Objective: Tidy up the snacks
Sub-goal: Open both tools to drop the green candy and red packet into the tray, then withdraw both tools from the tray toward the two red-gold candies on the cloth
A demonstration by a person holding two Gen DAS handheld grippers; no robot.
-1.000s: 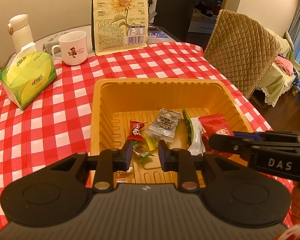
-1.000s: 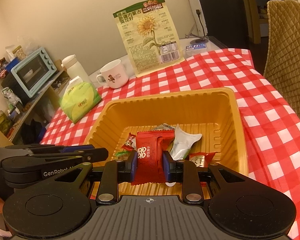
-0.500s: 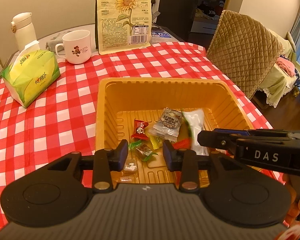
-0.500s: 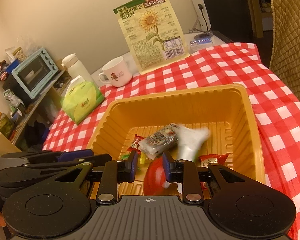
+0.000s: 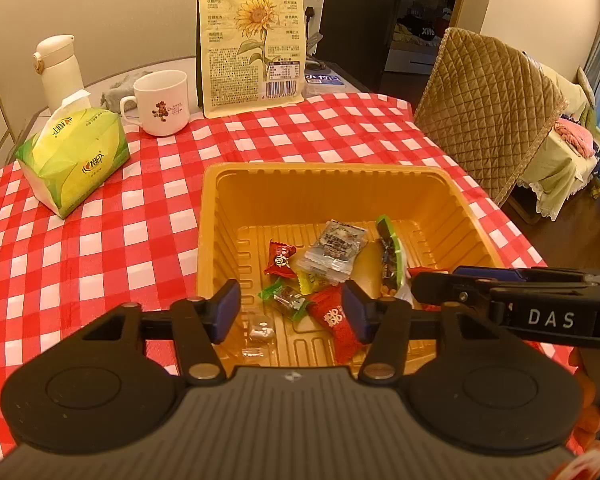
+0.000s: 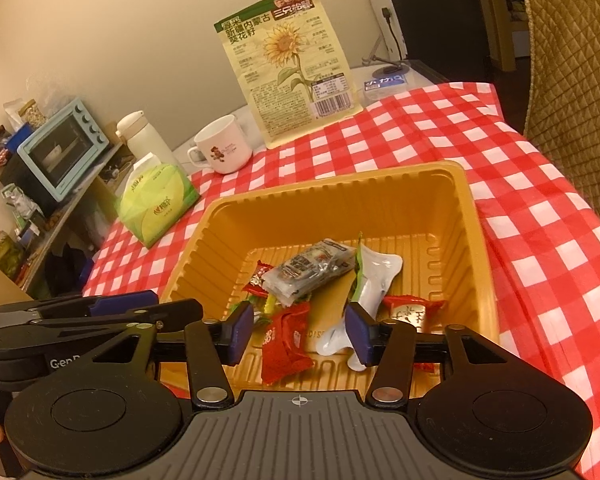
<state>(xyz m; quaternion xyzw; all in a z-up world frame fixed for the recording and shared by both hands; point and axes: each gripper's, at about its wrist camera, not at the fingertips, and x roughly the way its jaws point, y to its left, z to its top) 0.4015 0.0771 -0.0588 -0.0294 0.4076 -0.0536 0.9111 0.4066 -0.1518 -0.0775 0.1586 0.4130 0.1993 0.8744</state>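
Observation:
An orange plastic tray sits on the red-checked cloth and holds several wrapped snacks. My left gripper hangs over the tray's near edge, its jaws opening and empty, with a green candy lying loose below. My right gripper is also opening. A red packet lies on the tray floor beneath it, free of the pads. A silver packet, a white-and-green packet and a small red candy lie further in. Each gripper shows from the side in the other's view: the right gripper, the left gripper.
Behind the tray stand a tall sunflower-seed bag, a white mug, a green tissue pack and a white flask. A quilted chair is at the right. A shelf with a toaster oven is at the left.
The right gripper let go of the red packet, which fell into the tray. The left gripper released its small candy. Both pairs of jaws have widened.

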